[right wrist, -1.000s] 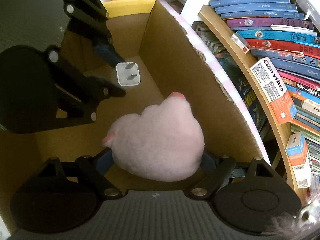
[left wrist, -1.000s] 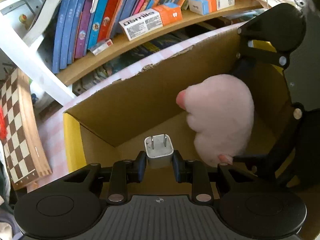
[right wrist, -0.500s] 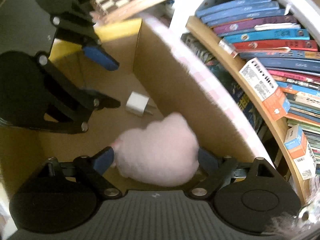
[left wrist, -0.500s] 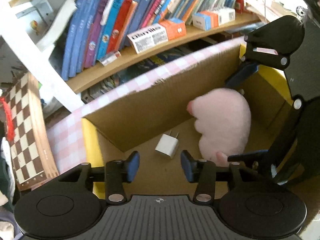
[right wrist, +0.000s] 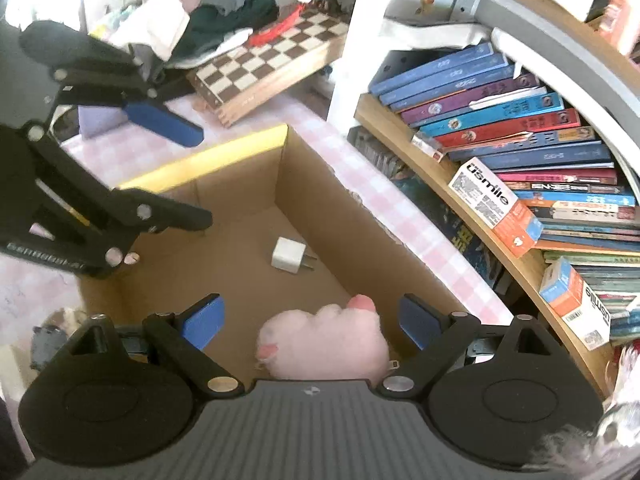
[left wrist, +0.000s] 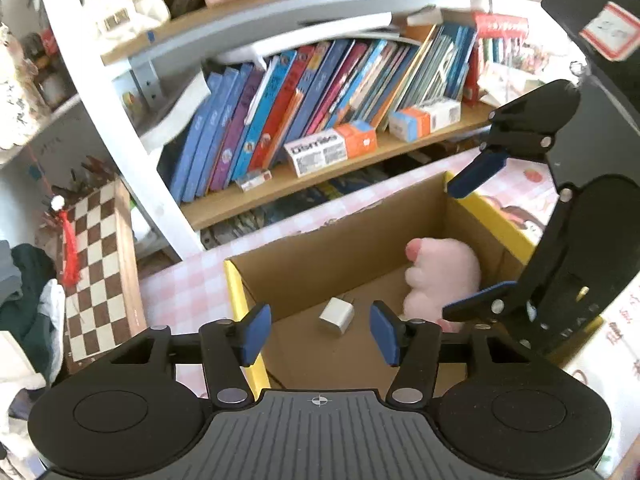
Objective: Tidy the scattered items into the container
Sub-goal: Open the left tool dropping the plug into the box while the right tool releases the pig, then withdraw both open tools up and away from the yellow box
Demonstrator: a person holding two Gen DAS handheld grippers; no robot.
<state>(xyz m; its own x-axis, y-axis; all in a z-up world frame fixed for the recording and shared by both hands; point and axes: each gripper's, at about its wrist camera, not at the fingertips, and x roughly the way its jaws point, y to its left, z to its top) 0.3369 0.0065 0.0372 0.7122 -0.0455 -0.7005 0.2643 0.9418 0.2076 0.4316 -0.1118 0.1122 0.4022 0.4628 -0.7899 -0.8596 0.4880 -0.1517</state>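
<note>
Orange-white carton (right wrist: 496, 206) — "usmile"; second carton (right wrist: 576, 304) same.

Home room: bookshelf (left wrist: 320, 128), chessboard (right wrist: 272, 60), piled clothes (right wrist: 208, 12).

Both wrist views above one box (left wrist: 336, 248) (right wrist: 400, 248) — seemingly close.

My left gripper (left wrist: 320, 334) is wide open above the near edge of the cardboard box (left wrist: 340, 240). Inside it the white charger (left wrist: 337, 315) lies near the left wall, and the pink plush toy (left wrist: 442, 280) toward the right wall.
</note>
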